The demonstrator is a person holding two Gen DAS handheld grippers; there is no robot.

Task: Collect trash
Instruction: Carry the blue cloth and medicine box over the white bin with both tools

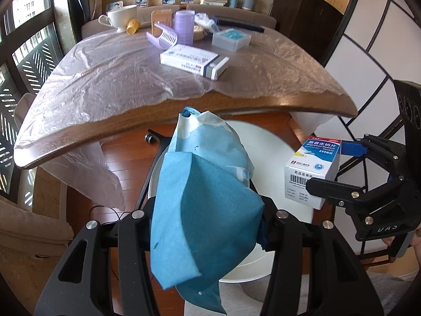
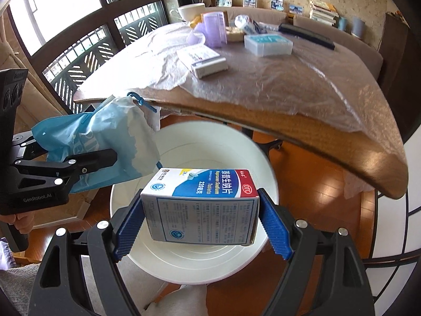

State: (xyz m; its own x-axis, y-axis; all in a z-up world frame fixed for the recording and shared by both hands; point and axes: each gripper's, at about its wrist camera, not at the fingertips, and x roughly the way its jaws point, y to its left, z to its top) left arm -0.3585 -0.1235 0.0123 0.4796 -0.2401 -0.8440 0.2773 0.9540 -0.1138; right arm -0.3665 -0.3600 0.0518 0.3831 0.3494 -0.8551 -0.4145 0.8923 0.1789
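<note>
A crumpled blue and white bag fills the jaws of my left gripper, which is shut on it. In the right wrist view the same bag hangs at the left from that gripper. My right gripper is shut on a white, blue and red tablet box, its blue pads pressed on both sides. That box and the right gripper show at the right of the left wrist view. Both loads hang over a round white bin on the floor below the table edge; the bin also appears behind the bag.
A wooden table under clear plastic sheet holds a white medicine box, a purple container, a clear blue-lidded box, a white cup and other items. Windows stand at the left. A hand grips the left handle.
</note>
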